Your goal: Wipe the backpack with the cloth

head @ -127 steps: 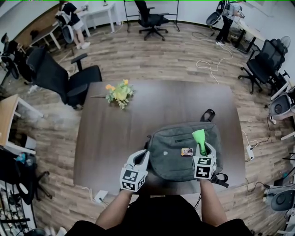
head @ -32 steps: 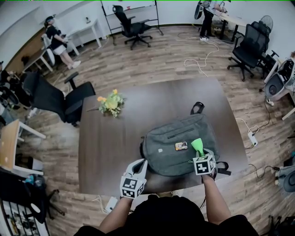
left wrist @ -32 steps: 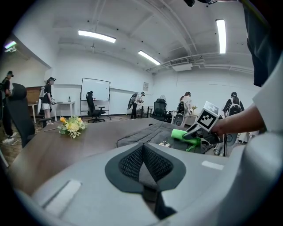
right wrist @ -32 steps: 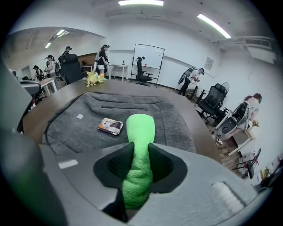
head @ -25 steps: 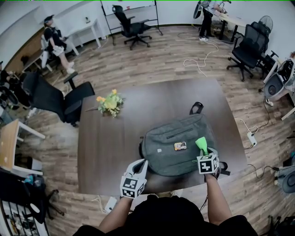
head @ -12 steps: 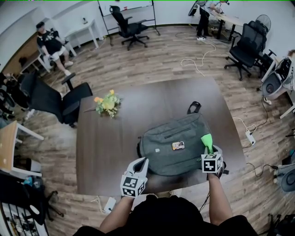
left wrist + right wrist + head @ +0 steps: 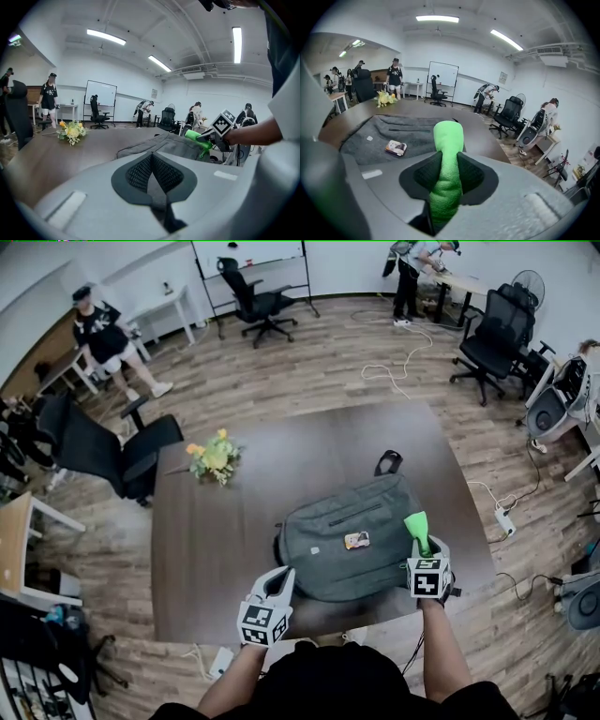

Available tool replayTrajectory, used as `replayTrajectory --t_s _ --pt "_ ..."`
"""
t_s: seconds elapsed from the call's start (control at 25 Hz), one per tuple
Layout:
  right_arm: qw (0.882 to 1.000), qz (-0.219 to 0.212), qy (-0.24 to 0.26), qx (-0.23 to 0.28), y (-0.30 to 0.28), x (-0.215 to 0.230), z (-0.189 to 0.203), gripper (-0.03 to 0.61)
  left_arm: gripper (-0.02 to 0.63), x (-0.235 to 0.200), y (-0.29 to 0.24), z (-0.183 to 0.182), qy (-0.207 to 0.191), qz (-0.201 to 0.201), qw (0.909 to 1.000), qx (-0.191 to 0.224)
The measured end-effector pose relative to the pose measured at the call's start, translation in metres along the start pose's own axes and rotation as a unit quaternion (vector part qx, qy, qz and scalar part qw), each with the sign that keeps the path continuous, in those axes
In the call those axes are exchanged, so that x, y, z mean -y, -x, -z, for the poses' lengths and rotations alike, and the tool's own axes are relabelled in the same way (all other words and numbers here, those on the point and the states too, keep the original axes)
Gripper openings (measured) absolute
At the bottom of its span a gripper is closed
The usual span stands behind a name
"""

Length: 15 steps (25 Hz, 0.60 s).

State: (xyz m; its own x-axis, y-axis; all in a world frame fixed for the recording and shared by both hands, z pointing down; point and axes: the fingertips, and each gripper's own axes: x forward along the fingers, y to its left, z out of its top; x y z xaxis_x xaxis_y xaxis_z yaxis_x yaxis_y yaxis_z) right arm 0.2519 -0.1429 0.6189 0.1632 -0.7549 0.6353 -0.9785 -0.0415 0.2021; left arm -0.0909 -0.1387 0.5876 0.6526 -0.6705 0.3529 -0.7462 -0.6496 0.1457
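A grey backpack (image 7: pixel 352 535) lies flat on the dark wooden table (image 7: pixel 216 531), with a small printed tag (image 7: pixel 356 540) on its top. My right gripper (image 7: pixel 422 542) is shut on a rolled green cloth (image 7: pixel 416 530) at the backpack's right edge, the cloth sticking out past the jaws (image 7: pixel 449 136). The backpack (image 7: pixel 393 133) and tag (image 7: pixel 396 148) lie ahead to the left in the right gripper view. My left gripper (image 7: pixel 278 579) is shut with nothing in it, near the table's front edge, left of the backpack (image 7: pixel 173 143).
A bunch of yellow flowers (image 7: pixel 211 457) lies at the table's far left. Office chairs (image 7: pixel 103 451) stand around the table, cables (image 7: pixel 394 367) run over the wooden floor, and people stand at desks along the walls.
My right gripper with the green cloth has moved from the backpack's top toward its right edge. The left gripper has stayed near the table's front edge.
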Motion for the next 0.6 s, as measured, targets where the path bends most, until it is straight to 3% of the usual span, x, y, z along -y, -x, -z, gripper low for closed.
replayTrajectory --t_s 0.32,0.6 --pt "0.991 -0.088 -0.008 0.103 0.036 -0.052 -0.061 0.098 0.020 -0.002 0.002 -0.011 0.024 0.001 0.9996 0.016" --pt "0.959 -0.155 0.002 0.238 0.086 -0.091 -0.129 0.098 0.020 -0.019 0.010 -0.030 0.034 -0.011 0.9986 0.039"
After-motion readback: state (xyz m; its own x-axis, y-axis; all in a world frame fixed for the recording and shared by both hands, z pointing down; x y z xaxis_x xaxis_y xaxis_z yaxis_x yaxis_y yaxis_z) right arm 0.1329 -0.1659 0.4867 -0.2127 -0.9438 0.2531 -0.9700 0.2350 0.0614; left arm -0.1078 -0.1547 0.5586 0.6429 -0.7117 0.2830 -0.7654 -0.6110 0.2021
